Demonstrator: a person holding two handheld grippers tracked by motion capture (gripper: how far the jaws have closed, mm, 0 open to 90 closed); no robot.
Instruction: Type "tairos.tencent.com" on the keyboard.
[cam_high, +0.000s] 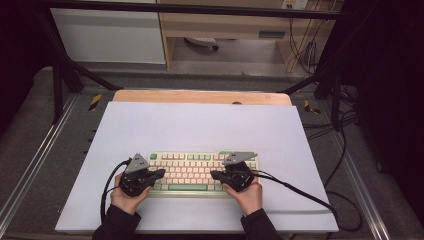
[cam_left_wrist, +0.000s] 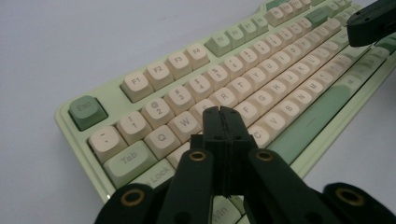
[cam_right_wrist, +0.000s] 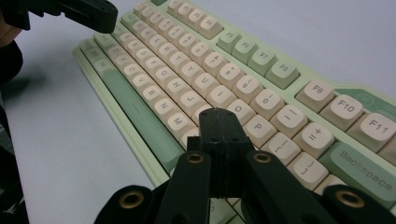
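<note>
A pale green keyboard with cream keys lies on the white sheet near the front of the table. My left gripper hovers over its left end, jaws shut with nothing between them. In the left gripper view the shut tips sit just above the keyboard around the W, E and S keys. My right gripper is over the right half, also shut and empty. In the right gripper view its tips hang above the keyboard near the K and L keys. Whether either tip touches a key is unclear.
The white sheet covers a wooden tabletop whose far edge shows. Black frame bars cross the back and sides, and cables trail off at the right. Each gripper view shows the other gripper far off.
</note>
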